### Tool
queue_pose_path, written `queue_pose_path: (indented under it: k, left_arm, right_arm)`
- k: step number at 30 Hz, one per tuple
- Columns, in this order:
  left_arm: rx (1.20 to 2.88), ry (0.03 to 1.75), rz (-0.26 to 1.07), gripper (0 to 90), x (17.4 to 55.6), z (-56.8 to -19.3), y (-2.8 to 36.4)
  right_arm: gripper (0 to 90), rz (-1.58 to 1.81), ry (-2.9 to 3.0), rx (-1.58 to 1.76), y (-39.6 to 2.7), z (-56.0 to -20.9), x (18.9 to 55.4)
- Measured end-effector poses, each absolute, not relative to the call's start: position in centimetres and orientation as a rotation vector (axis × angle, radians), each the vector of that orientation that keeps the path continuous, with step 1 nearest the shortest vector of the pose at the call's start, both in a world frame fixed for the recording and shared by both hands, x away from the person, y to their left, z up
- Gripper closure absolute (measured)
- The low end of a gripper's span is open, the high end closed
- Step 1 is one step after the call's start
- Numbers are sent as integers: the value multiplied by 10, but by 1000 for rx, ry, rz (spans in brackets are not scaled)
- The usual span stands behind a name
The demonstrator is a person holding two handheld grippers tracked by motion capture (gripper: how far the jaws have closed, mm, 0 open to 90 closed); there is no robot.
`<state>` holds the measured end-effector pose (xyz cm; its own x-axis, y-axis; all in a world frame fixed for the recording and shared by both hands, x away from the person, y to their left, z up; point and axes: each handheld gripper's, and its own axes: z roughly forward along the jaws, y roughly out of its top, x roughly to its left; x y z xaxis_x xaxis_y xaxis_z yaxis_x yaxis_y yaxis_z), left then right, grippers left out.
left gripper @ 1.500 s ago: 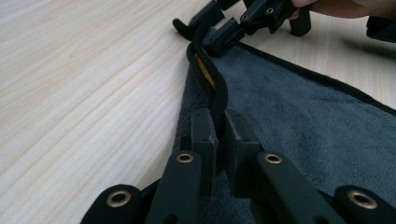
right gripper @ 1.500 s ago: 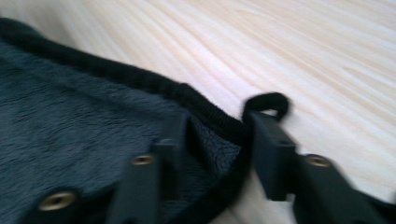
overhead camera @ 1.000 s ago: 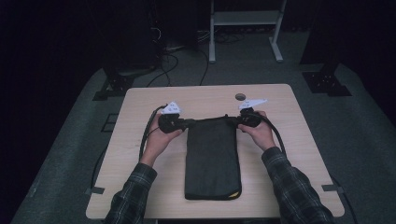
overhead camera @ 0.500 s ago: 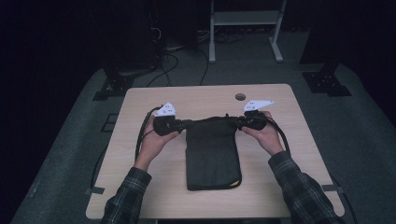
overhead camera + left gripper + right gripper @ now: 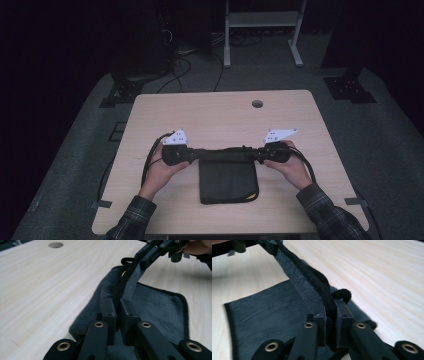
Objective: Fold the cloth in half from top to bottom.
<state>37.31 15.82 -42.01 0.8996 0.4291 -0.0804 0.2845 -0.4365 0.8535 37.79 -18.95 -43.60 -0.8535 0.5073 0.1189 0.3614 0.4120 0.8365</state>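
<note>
Fleece cloth [image 5: 228, 180]: dark grey with a yellow trim at one corner, lying on the near half of the worktop [image 5: 220, 115], its far edge lifted and stretched between your two hands.
Left gripper [image 5: 192, 154]: clamped on the left end of that raised edge; in the left gripper view the jaws stand nearly together with the fabric [image 5: 130, 285] pinched between them.
Right gripper [image 5: 257, 154]: clamped on the right end, pads squeezing the thick hem [image 5: 322, 292].
Slip risk: you hold only the hem, so pulling the hands apart too hard could drag it out of one grip.
Skewed fold: if one hand leads, the edge would land crooked over the lower part.
Loose loop [image 5: 342, 293]: it sits just beside the right jaws and could snag on release.
</note>
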Motion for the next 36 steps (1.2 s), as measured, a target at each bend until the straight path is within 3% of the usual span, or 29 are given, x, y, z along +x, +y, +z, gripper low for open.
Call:
queue_pose_path:
  k: [24,36]
  left_arm:
    - [2149,491,65,829,317,-444,154]
    - [2214,487,15,794,303,-457,153]
  right_arm:
    - [792,1374,2643,667,-192,-452,321]
    - [700,1328,2702,638,-191,-464,305]
